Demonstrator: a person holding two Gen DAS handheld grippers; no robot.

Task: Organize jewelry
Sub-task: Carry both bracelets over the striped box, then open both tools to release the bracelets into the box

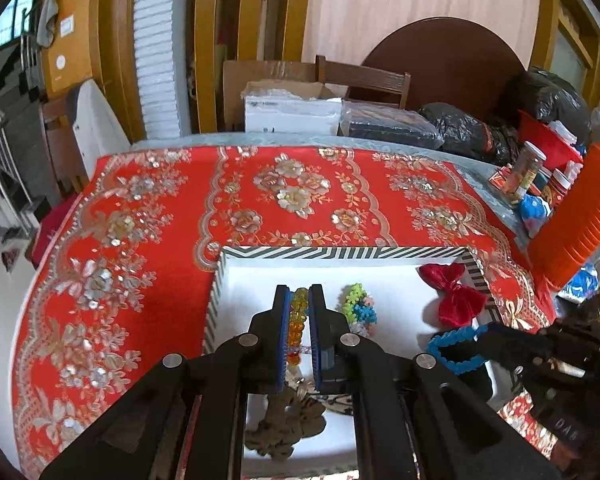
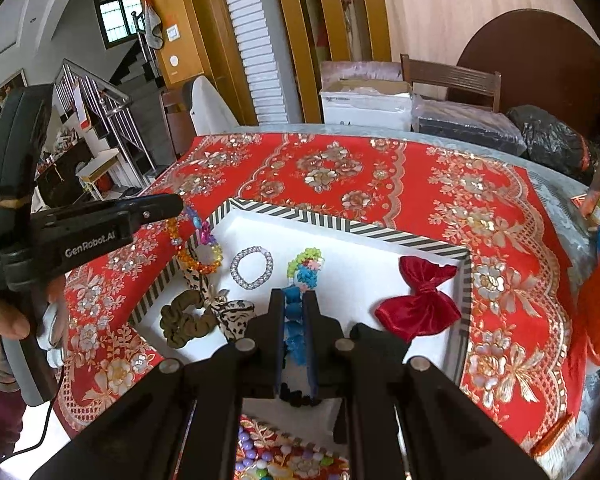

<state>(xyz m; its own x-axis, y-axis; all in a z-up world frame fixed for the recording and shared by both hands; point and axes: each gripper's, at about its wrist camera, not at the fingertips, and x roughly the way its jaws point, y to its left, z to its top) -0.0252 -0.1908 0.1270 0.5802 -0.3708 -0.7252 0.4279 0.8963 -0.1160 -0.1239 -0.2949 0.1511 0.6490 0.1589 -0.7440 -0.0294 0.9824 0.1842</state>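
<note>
Left gripper (image 1: 299, 320) held level and pointing forward, jaws nearly together and clamped on an item, right gripper (image 2: 293, 316) angled downward, jaws likewise pressed in on an item, person's left hand (image 2: 8, 316) wrapped round the handle.

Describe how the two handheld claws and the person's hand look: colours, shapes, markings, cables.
Both claws, left claw and right claw, are matte black plastic linkages with round silver pivot pins and blue-edged flat fingers. Seen from the right wrist, the left unit's side reads "GenRobot.AI" in white; a black cable hangs beneath it. The person's left hand is bare skin against white fabric.
</note>
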